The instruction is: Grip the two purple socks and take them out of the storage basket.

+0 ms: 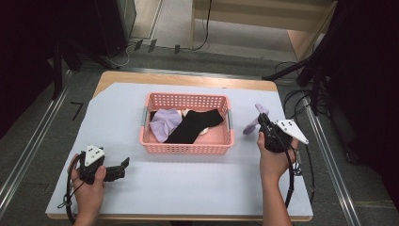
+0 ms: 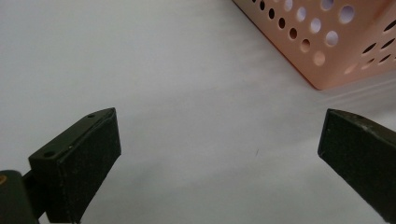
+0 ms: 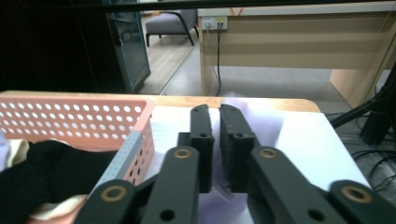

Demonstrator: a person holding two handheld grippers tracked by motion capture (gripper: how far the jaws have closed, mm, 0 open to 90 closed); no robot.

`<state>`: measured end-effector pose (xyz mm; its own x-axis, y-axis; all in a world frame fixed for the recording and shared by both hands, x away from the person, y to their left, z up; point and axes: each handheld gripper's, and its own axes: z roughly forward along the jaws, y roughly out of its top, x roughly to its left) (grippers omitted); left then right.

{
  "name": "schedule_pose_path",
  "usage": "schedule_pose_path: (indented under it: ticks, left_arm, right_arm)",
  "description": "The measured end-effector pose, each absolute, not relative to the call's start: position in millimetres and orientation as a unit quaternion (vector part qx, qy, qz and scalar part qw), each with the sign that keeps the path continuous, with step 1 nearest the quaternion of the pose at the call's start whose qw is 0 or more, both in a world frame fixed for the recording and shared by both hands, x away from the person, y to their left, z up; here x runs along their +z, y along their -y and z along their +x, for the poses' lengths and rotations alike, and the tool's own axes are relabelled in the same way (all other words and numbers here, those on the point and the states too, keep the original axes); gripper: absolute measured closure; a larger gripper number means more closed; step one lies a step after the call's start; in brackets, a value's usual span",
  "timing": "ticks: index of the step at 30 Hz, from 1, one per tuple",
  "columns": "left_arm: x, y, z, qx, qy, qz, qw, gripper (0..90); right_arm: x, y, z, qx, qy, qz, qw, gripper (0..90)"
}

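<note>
Right tool (image 1: 261,121) is held just right of the pink basket (image 1: 186,147), raised off the worktop (image 1: 188,183). A lilac sock (image 1: 254,120) is clamped between its jaws; in the right gripper view the jaws are nearly together with a thin layer of pale lilac fabric (image 3: 215,184) pinched in the gap. In the high view the sock hangs out from the tool tip toward the basket's right end, outside the basket and apart from its rim.

Left tool (image 1: 123,165) is held low over the front-left of the worktop, well apart from the sock, pointed toward the basket's near-left corner (image 2: 327,51). Its jaws are spread wide, nothing between them but bare white surface.

Inside the basket: a second lilac sock (image 1: 164,123) lies at the left, a black sock (image 1: 195,125) lies diagonally across the middle, and a bit of cream fabric (image 1: 205,131) is seen under the black one.
</note>
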<state>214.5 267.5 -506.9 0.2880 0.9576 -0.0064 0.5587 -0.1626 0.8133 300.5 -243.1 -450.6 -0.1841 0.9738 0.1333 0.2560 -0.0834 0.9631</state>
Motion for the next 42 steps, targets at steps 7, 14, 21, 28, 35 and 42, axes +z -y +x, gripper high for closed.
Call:
schedule_pose_path:
  ticks: [7, 14, 21, 28, 35, 42]
  left_arm:
    - [-507.1, -267.4, 214.7, 0.271, -0.532, 0.712, 0.369, 0.1]
    - [-507.1, -267.6, 214.8, 0.271, -0.532, 0.711, 0.371, 0.1]
    - [-507.1, -268.1, 214.9, 0.267, -0.533, 0.711, 0.372, 0.1]
    - [-506.9, -268.6, 214.9, 0.265, -0.534, 0.711, 0.372, 0.1]
    - [-507.0, -268.6, 215.4, 0.264, -0.536, 0.711, 0.372, 0.1]
    - [-507.1, -268.6, 215.5, 0.264, -0.536, 0.71, 0.372, 0.1]
  right_arm:
    - [-442.1, 233.6, 300.6, 0.534, -0.557, 0.534, 0.344, 77.7]
    - [-426.1, 179.1, 309.1, 0.547, -0.607, 0.481, 0.319, 77.2]
    - [-424.8, 113.1, 325.9, 0.54, -0.662, 0.444, 0.271, 73.8]
    - [-437.0, 65.0, 344.2, 0.508, -0.7, 0.447, 0.227, 71.9]
    - [-434.4, 36.7, 353.8, 0.489, -0.719, 0.456, 0.19, 71.1]
    - [-443.3, 12.3, 364.5, 0.44, -0.751, 0.475, 0.127, 68.5]
